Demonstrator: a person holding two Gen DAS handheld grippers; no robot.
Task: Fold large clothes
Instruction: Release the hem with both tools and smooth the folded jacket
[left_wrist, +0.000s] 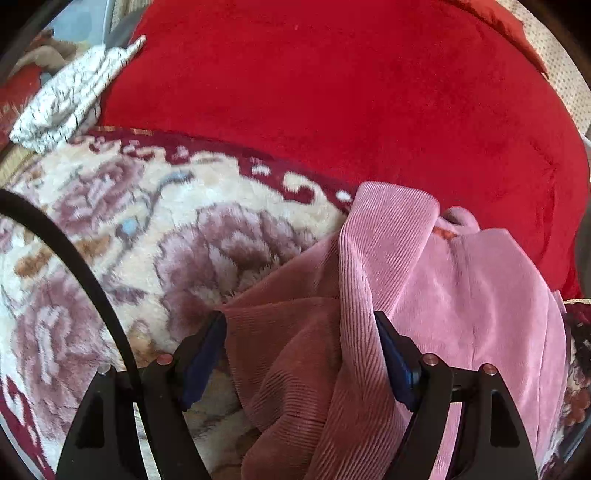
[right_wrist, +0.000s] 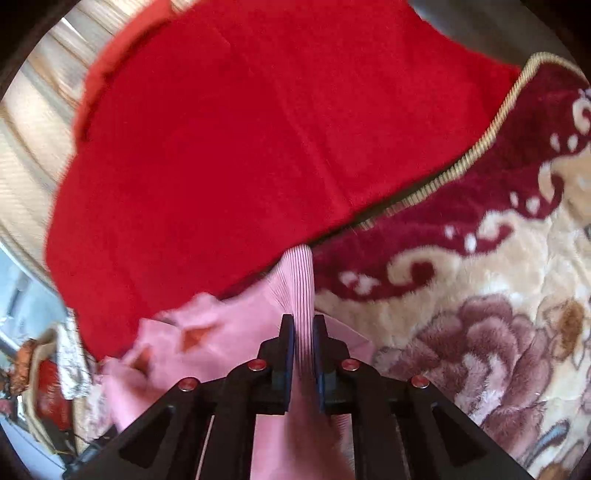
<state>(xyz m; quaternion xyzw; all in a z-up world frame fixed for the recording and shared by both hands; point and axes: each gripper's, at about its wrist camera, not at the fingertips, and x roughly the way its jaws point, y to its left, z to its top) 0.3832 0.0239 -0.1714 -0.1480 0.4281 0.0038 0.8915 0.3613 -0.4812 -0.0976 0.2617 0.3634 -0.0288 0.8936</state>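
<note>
A pink corduroy garment (left_wrist: 424, 295) lies bunched on a floral blanket, one ribbed edge standing up. My left gripper (left_wrist: 301, 321) is open, its jaws wide apart on either side of the garment's folds, which lie between the fingers (left_wrist: 391, 350). In the right wrist view the same pink garment (right_wrist: 221, 332) spreads to the left, and my right gripper (right_wrist: 303, 321) is shut on its ribbed edge (right_wrist: 299, 280), which sticks up past the fingertips.
A cream and maroon floral blanket (left_wrist: 147, 236) covers the surface, also in the right wrist view (right_wrist: 480, 295). A red plush blanket (left_wrist: 332, 92) lies beyond it (right_wrist: 221, 140). A folded white patterned cloth (left_wrist: 70, 96) sits at the far left.
</note>
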